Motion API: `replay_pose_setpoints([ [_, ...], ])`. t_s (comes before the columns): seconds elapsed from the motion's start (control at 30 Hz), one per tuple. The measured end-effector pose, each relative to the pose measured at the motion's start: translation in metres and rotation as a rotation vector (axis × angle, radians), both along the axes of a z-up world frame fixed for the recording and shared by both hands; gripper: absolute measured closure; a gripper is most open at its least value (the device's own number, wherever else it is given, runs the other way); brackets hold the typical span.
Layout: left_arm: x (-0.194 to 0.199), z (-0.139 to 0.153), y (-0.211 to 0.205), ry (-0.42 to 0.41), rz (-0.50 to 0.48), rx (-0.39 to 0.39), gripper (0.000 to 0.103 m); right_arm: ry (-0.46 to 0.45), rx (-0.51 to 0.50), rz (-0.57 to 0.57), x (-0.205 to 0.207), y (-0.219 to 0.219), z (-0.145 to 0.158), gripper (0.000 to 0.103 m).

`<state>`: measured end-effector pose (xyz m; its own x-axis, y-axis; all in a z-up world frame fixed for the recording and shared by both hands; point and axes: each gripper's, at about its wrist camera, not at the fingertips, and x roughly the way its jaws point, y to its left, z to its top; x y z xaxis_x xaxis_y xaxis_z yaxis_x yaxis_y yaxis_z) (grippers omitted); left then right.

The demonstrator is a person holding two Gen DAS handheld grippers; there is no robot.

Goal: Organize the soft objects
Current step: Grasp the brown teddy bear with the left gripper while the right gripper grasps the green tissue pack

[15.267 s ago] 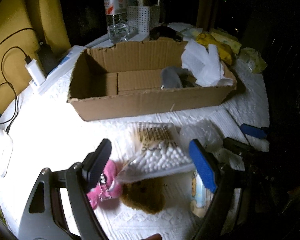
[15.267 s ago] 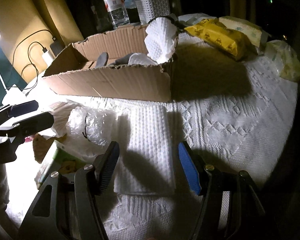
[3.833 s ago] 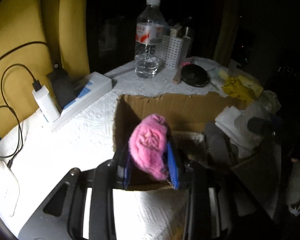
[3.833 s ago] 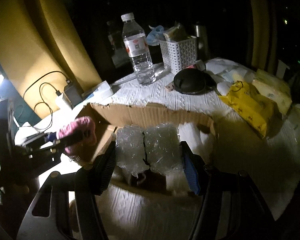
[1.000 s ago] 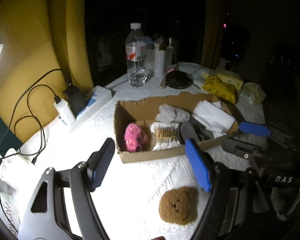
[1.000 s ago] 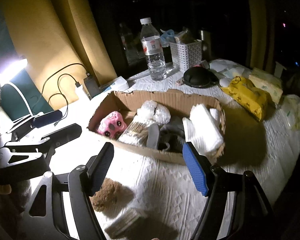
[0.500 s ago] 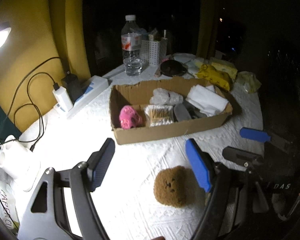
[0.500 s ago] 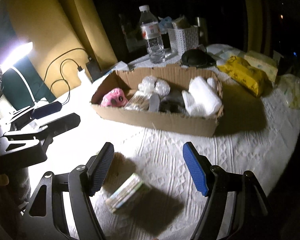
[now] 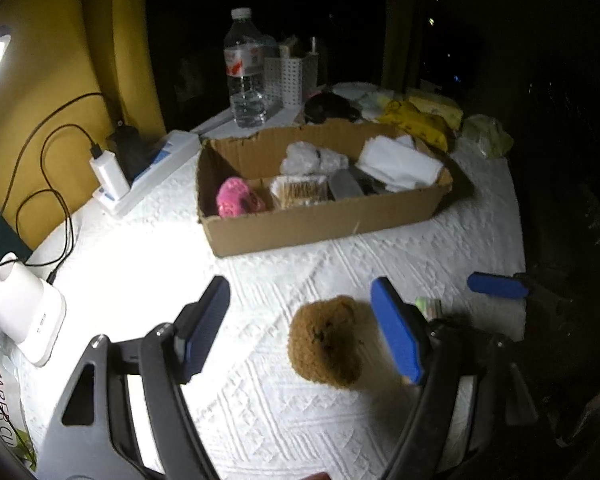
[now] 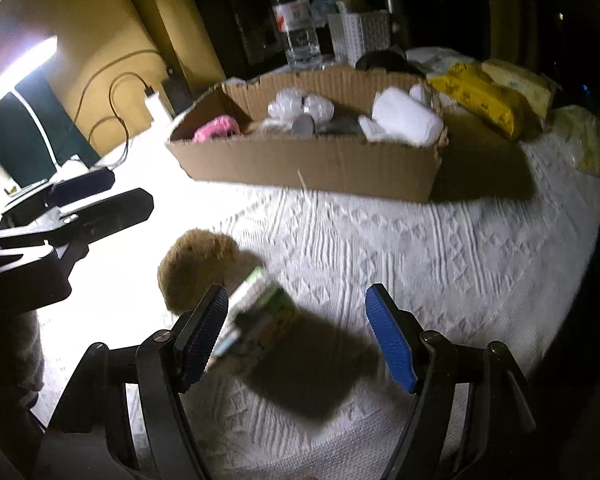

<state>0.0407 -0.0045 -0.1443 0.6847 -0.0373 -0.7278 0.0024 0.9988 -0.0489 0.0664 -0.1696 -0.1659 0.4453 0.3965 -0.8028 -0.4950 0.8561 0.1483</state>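
A brown plush ball (image 9: 325,344) lies on the white cloth, between the fingers of my open left gripper (image 9: 300,328), nearer the right finger. It also shows in the right wrist view (image 10: 196,268). A green tissue pack (image 10: 256,316) lies between the fingers of my open right gripper (image 10: 296,336), close to the left finger. The cardboard box (image 9: 320,224) behind holds a pink plush (image 9: 238,196), a bag of cotton swabs (image 9: 298,190), bubble wrap (image 9: 312,158) and a white towel (image 9: 398,164).
A water bottle (image 9: 245,70) and a white basket (image 9: 290,78) stand behind the box. Yellow packs (image 10: 484,94) lie at the back right. A power strip with a charger (image 9: 140,178) and cables lie left. A white device (image 9: 22,312) stands at the near left edge.
Both grippers have moved down and closer to the cloth. The brown plush now sits between the left fingers and the tissue pack between the right fingers. Both stay open.
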Motion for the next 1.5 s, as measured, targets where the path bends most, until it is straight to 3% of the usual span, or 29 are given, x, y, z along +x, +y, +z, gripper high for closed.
replay_pose_setpoints([
  [0.37, 0.001, -0.006, 0.016, 0.018, 0.032, -0.018, 0.029, 0.024, 0.02, 0.022, 0.002, 0.018, -0.009, 0.028],
  [0.63, 0.005, -0.011, 0.023, 0.03, 0.042, -0.034, 0.029, 0.111, -0.007, 0.04, 0.0, 0.033, -0.031, 0.029],
  [0.77, 0.007, -0.016, 0.018, 0.043, 0.033, -0.032, 0.029, 0.106, 0.004, 0.046, -0.003, 0.031, -0.028, 0.049],
  [1.5, 0.021, -0.068, -0.018, 0.157, -0.049, 0.003, 0.029, 0.058, 0.054, -0.041, 0.026, -0.02, -0.01, 0.05],
])
